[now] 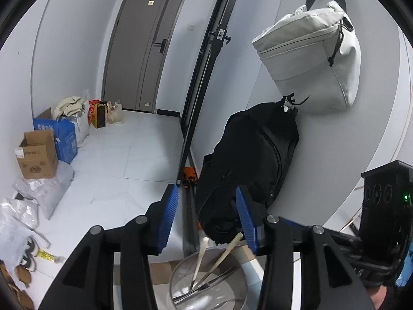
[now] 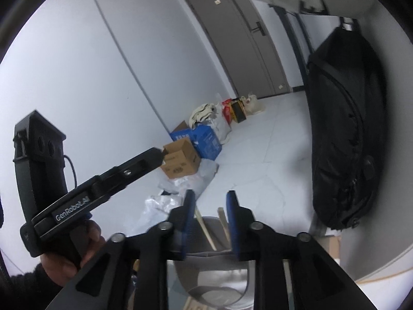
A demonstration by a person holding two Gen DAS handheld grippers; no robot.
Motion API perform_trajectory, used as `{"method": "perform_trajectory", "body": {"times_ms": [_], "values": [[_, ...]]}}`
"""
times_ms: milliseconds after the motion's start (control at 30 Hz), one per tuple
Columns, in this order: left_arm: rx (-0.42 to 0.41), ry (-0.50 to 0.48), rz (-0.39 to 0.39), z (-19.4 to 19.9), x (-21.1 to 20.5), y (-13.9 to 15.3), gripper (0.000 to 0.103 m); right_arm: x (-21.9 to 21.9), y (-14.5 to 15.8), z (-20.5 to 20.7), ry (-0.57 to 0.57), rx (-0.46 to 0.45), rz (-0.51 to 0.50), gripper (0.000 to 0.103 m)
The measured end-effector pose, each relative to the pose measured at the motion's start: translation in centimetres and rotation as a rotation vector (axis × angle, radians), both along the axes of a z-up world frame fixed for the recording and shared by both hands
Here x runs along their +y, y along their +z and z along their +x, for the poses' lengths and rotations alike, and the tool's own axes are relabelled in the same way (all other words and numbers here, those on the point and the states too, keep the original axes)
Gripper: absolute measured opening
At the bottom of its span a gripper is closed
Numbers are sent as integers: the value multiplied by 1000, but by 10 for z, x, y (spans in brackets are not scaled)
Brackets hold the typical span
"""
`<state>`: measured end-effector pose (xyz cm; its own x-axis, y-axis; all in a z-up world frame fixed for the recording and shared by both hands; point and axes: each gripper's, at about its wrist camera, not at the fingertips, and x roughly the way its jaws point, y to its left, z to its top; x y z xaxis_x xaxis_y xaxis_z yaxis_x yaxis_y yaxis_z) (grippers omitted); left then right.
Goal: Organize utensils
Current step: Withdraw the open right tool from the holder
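1. Hovering above the work, the left gripper has its blue-padded fingers spread wide with nothing between them.
2. Below and just ahead of it sits the round stainless-steel bowl, and inside lean the pale wooden chopsticks beside some thin metal utensils; their exact kind is hard to tell.
3. From the left camera the chopsticks stand tilted, lower ends in the bowl's middle and upper tips reaching up and right toward the right-hand pad.
4. The right gripper is also released and holds nothing; the two wooden tips rise right into the gap between its pads, with the bowl rim under it.
5. My read is that the right side is nearer and better lined up: closing across the sticks' long axis there looks the natural grasp, though depth is uncertain.
6. A black backpack hangs well behind on the wall.
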<state>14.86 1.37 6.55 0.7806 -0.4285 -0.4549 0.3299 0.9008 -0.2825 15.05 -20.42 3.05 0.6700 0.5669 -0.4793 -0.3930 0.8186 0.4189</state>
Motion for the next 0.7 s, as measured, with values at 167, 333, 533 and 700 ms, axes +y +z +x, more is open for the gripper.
{"method": "perform_trajectory", "body": {"times_ms": [167, 333, 533, 700], "values": [[7, 38, 34, -13, 2, 5, 45, -19, 2, -9, -52, 21, 45, 49], [8, 114, 41, -34, 10, 9, 55, -29, 5, -26, -75, 23, 68, 61], [22, 198, 89, -63, 10, 13, 67, -29, 8, -56, -67, 21, 61, 72], [27, 225, 115, -81, 7, 15, 68, -22, 9, -86, -54, 11, 53, 76]]}}
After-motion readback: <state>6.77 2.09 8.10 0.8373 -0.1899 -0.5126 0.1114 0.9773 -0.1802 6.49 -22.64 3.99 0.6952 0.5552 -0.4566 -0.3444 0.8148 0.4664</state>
